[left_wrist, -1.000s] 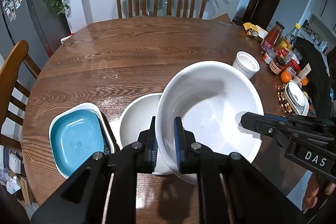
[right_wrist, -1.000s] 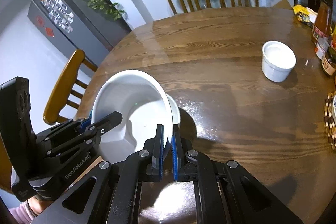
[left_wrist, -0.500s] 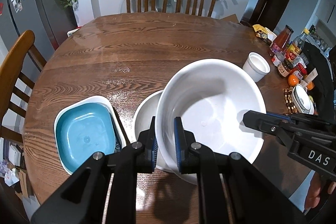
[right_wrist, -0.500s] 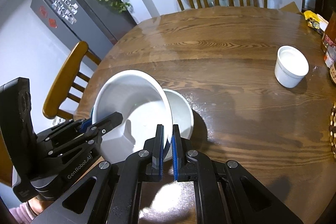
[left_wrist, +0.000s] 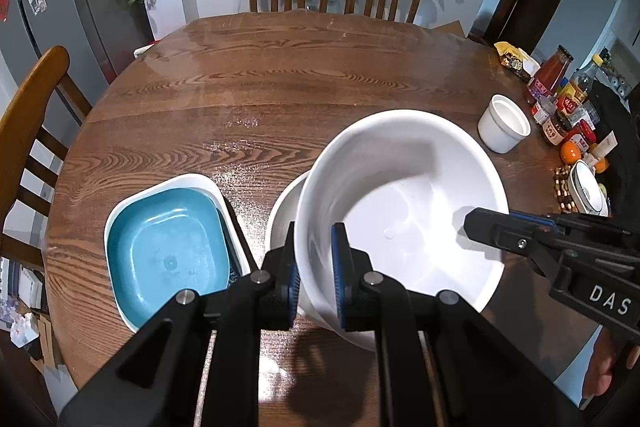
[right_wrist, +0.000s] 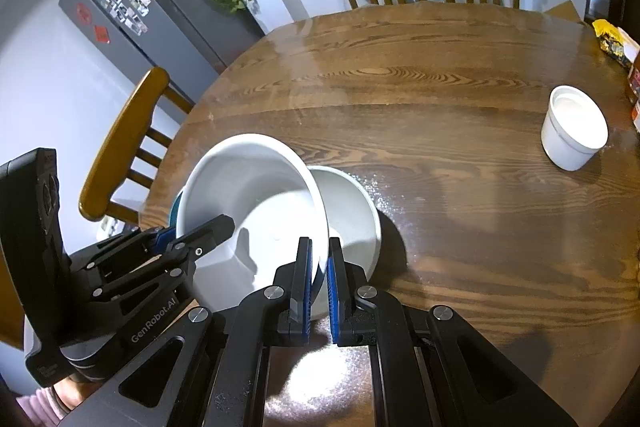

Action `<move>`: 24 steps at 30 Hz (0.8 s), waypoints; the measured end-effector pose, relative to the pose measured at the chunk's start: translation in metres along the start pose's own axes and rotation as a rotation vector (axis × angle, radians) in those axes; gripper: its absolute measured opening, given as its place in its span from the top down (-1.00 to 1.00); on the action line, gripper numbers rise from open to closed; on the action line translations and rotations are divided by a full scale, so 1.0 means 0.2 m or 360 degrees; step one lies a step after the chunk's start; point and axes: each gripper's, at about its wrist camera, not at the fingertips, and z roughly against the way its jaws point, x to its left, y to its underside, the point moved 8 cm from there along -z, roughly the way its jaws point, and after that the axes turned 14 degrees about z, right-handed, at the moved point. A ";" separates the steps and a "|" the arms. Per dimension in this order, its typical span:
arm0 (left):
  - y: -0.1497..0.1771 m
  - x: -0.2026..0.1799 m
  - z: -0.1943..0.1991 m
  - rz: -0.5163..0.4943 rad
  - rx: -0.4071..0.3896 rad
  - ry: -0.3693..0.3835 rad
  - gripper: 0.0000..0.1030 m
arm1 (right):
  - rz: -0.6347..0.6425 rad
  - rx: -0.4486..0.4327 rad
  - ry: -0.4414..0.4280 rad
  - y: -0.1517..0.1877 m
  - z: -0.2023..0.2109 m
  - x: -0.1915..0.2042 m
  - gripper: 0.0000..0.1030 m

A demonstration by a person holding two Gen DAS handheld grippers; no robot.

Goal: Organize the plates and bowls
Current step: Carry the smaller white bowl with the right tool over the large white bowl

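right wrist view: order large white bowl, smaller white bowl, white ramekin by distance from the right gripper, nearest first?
From the right gripper:
1. large white bowl, rim clamped between its fingers
2. smaller white bowl, just beyond, partly under the large one
3. white ramekin, far right on the table

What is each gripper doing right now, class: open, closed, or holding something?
Left gripper: closed on the rim of the large white bowl.
Right gripper: closed on the same bowl's opposite rim.

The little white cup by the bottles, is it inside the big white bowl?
No, the little white cup stands by itself on the wooden table, apart from the big white bowl.
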 end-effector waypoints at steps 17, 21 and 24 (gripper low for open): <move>0.01 0.01 -0.12 -0.0011 0.0077 -0.0045 0.79 | -0.0029 0.0074 -0.0007 0.02 -0.10 -0.03 0.85; 0.02 0.02 -0.15 -0.0014 0.0099 -0.0058 0.79 | -0.0034 0.0091 -0.0011 0.02 -0.13 -0.04 0.85; 0.02 0.03 -0.17 -0.0013 0.0113 -0.0068 0.79 | -0.0035 0.0107 -0.0012 0.03 -0.15 -0.04 0.85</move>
